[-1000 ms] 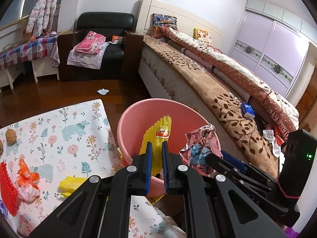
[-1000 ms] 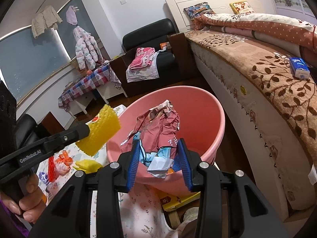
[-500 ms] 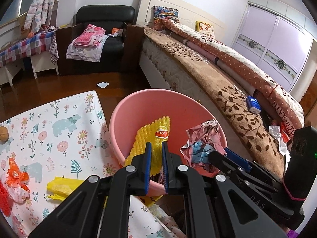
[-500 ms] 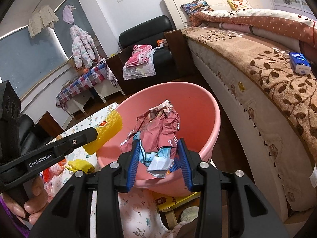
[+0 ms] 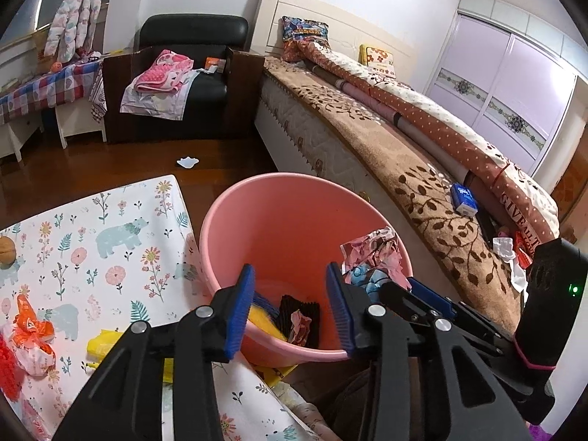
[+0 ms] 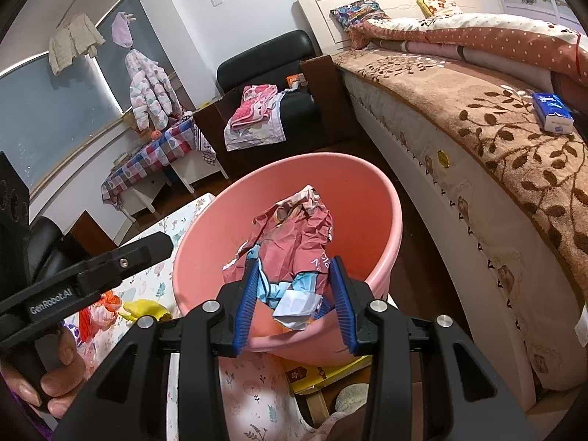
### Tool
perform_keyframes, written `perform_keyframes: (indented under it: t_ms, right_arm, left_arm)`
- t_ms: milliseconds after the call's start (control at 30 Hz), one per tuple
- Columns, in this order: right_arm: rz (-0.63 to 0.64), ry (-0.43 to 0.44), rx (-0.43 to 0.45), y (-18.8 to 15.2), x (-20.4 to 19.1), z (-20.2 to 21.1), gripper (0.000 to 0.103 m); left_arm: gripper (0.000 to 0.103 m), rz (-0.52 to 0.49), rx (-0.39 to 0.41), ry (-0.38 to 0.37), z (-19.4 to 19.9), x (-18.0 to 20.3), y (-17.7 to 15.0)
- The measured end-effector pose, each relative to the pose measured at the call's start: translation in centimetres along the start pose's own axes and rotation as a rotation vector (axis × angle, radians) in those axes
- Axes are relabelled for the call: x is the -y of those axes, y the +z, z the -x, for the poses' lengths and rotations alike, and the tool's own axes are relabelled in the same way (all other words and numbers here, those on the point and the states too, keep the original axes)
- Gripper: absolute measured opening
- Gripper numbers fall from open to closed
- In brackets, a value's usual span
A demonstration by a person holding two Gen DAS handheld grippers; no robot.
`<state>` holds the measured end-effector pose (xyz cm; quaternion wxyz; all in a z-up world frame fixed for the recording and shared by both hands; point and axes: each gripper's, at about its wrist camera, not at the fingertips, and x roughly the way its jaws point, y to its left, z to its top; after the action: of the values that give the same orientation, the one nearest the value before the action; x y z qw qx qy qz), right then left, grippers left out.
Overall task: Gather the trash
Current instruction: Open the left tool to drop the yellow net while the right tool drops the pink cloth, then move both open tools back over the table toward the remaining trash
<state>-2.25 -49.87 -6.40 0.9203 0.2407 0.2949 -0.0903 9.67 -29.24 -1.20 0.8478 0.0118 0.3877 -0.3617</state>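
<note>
Jaws on the left gripper (image 5: 290,301) just spread, empty; right gripper (image 6: 294,294) pinches the crumpled wrapper (image 6: 294,242), bucket (image 6: 371,183) at 12 o'clock below.

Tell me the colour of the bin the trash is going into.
The bin is plain pink, inside and out; it shows best in the left wrist view.

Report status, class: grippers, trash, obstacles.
Left gripper just opened, empty, yellow wrapper in bucket. Right gripper shut on crumpled wrapper over bucket. Nothing blocking.
</note>
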Motion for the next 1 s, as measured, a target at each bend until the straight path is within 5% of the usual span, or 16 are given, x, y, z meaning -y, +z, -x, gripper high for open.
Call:
perform_keyframes:
  t_ms: [1000]
  right_arm:
    - [0.033, 0.030, 0.056, 0.0, -2.6, 3.1, 0.045]
  left_arm:
    - [0.046, 0.054, 0.082, 0.023, 5.8, -2.1, -1.0]
